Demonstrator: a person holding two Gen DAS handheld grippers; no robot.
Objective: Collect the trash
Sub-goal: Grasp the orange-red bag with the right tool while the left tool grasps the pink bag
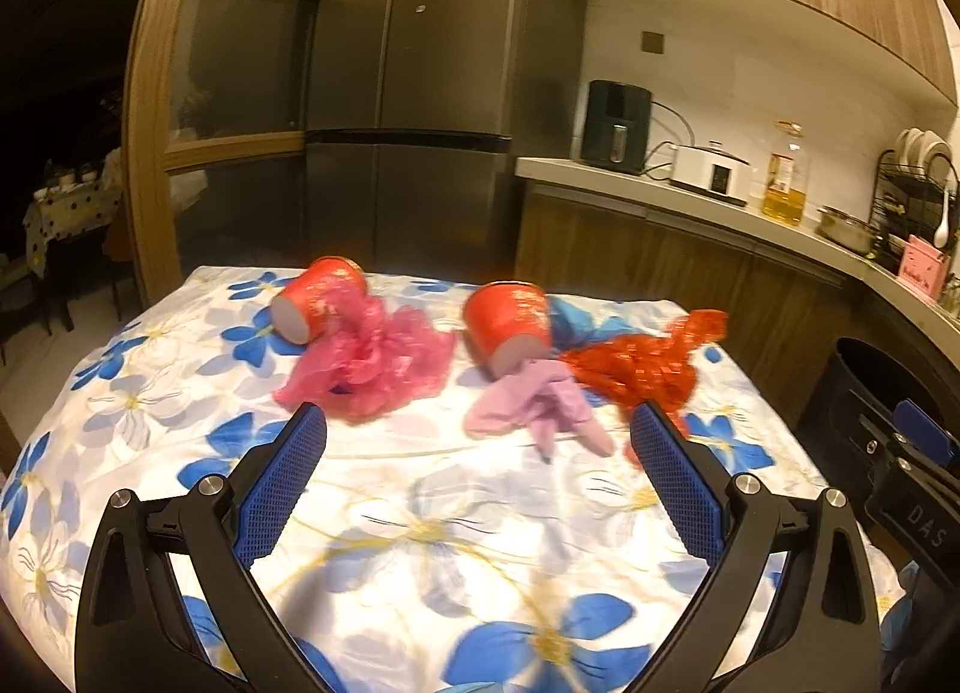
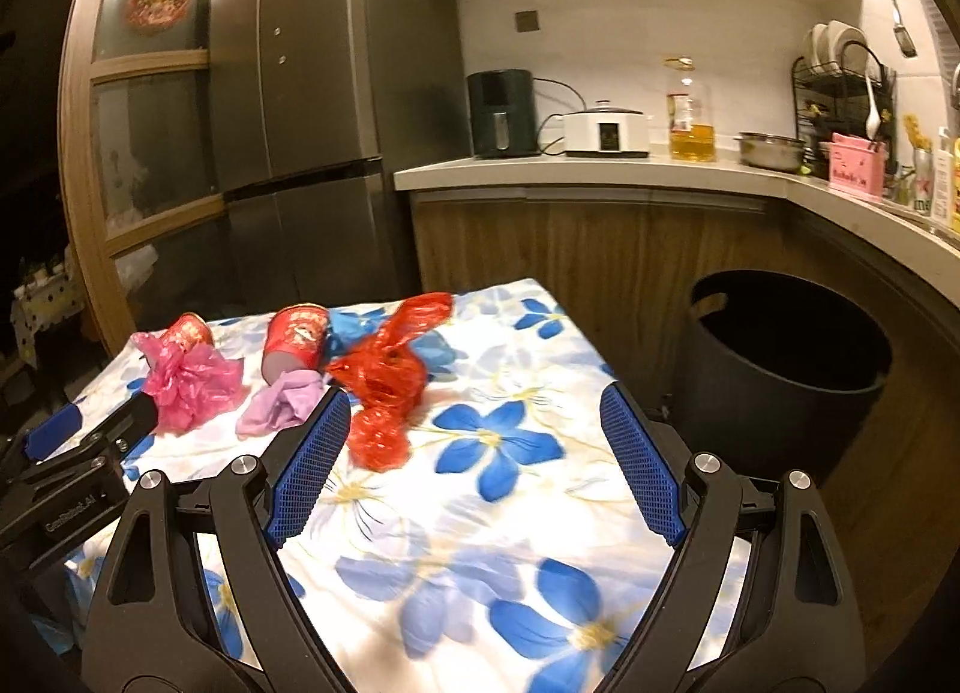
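Holding both tools wide, empty: left tool [image 1: 477,432], right tool [image 2: 474,411]. Red bag [image 2: 384,387] at 11 o'clock, light, crinkly; pinch bunched middle.

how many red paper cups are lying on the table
2. One tipped red paper cup lies at the far left against the crumpled pink plastic bag; the other red paper cup lies mid-table, between the lilac glove and red plastic bag. More could hide under the bags.

Bare tablecloth [image 2: 480,513] lies open before the trash [image 2: 384,393].
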